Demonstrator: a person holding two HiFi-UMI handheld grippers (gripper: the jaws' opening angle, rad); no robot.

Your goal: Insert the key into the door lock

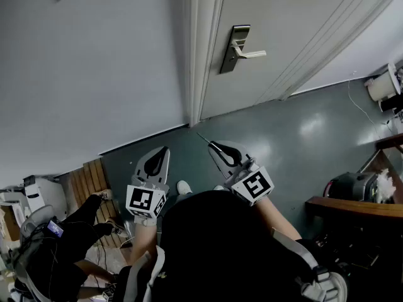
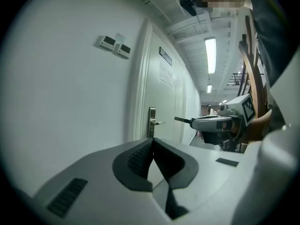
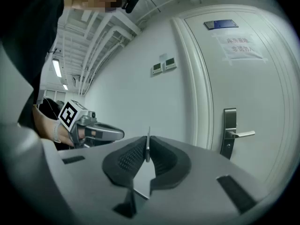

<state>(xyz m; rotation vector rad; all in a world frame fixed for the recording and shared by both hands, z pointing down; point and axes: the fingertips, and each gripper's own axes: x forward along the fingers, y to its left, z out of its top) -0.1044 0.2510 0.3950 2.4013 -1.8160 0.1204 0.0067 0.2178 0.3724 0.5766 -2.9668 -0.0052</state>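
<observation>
The grey door (image 1: 296, 30) is closed, with a metal lock plate and lever handle (image 1: 234, 49) near its left edge. My right gripper (image 1: 213, 145) is shut on a thin metal key (image 1: 203, 137) that sticks out from its tips toward the door, well short of the lock. In the right gripper view the key (image 3: 148, 146) stands edge-on between the pads, and the lock plate (image 3: 229, 132) is ahead to the right. My left gripper (image 1: 165, 150) hangs beside it, shut on nothing. From the left gripper view (image 2: 153, 142) the lock (image 2: 152, 122) and the key (image 2: 180, 119) both show.
Two wall control panels (image 3: 164, 65) hang left of the door frame (image 1: 200, 55). A paper sign (image 3: 239, 46) is taped on the door. A wooden shelf (image 1: 352, 206) with a bag (image 1: 352, 184) stands at right. A person in black (image 1: 63, 244) sits at lower left by a slatted bench (image 1: 88, 181).
</observation>
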